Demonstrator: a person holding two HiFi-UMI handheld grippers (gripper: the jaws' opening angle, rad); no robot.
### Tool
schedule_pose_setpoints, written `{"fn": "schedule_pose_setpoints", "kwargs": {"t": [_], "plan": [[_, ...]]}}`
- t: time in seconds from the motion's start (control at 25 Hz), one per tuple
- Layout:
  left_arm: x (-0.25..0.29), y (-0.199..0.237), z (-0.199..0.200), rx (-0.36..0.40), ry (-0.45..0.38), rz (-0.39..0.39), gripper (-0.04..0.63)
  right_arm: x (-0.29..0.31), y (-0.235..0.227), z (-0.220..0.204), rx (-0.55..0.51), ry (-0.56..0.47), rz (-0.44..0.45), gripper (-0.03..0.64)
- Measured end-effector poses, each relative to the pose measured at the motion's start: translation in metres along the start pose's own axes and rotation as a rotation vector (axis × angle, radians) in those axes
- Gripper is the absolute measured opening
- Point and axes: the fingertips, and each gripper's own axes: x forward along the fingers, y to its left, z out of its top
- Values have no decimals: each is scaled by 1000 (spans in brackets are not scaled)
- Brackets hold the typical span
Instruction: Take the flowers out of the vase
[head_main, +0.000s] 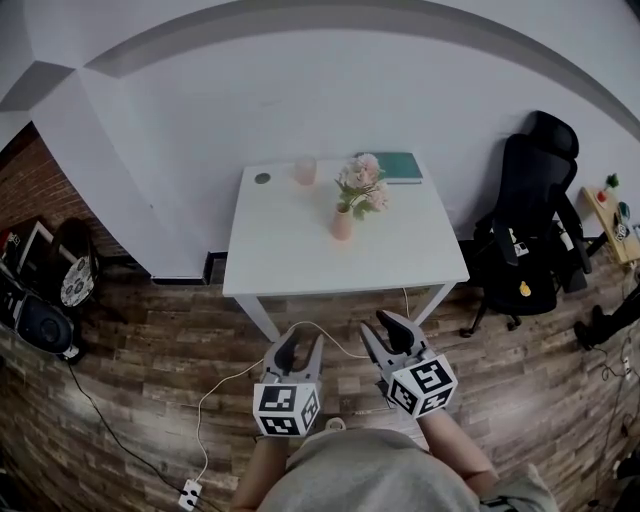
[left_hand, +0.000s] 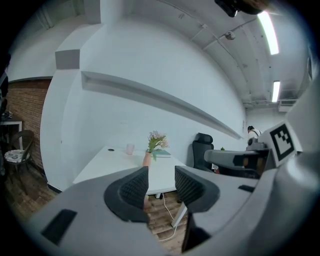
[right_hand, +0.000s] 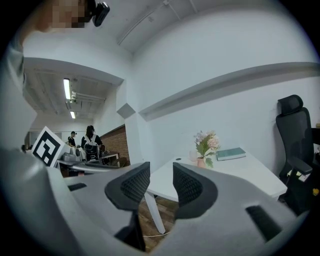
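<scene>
Dark gear (head_main: 40, 325) at the left is cut off by the frame. The left gripper (head_main: 302, 345) and right gripper (head_main: 385, 335) hover before the white table's (head_main: 290, 250) near edge, jaws apart and empty. The flowers (head_main: 362, 185) stand in the pink vase (head_main: 342, 224) near the tabletop's middle. A black chair (head_main: 530, 220) stands on the wood floor (head_main: 130, 420) to the right.

Flowers (head_main: 362, 183) in vase (head_main: 342, 224) on table (head_main: 300, 262), cup (head_main: 305, 171) behind-left, book (head_main: 401, 167) behind-right; chair (head_main: 530, 220) right

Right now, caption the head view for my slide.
Left gripper and right gripper, open and empty, short of the white table bearing flowers in a vase, a cup and a book.
</scene>
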Motion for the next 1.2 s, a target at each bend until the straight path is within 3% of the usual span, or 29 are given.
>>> {"fn": "schedule_pose_setpoints", "kwargs": {"t": [0.76, 1.2], "plan": [[62, 34, 6, -13, 36, -21, 155, 71, -37, 9, -6, 6, -23, 138], [131, 77, 29, -24, 22, 23, 153, 147, -85, 20, -32, 16, -7, 138]]}}
